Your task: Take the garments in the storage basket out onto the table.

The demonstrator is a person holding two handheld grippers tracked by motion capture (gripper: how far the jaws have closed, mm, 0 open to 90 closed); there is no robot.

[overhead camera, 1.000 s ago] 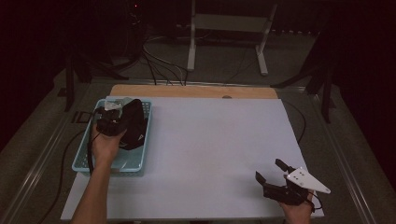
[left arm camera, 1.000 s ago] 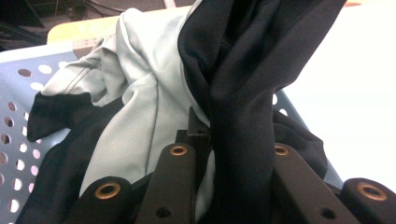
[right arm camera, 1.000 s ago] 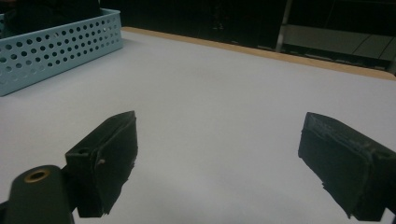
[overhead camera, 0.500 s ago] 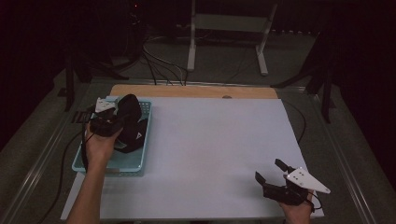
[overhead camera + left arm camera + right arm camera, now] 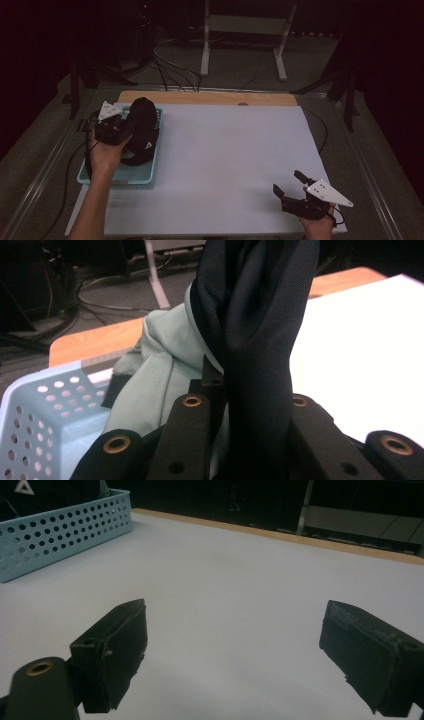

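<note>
Black garment (image 5: 141, 131) is pinched in your left gripper (image 5: 120, 131) above the blue basket (image 5: 116, 176) at the tabletop's left edge, its lower folds trailing inside, so it isn't clear yet. A pale green cloth (image 5: 160, 370) sits behind it. Your right gripper (image 5: 296, 193) waits near the front right corner, jaws spread wide, holding nothing, likely ready to take a hem.

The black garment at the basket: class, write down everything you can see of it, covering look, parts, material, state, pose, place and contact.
The black garment is dark, finely woven cloth with a pale green lining and a small white triangle mark. It is bunched, not spread out. The left gripper is shut on a fold of it, which stands up between the jaws in the left gripper view. The rest hangs into the light blue perforated basket at the left of the white table.
</note>
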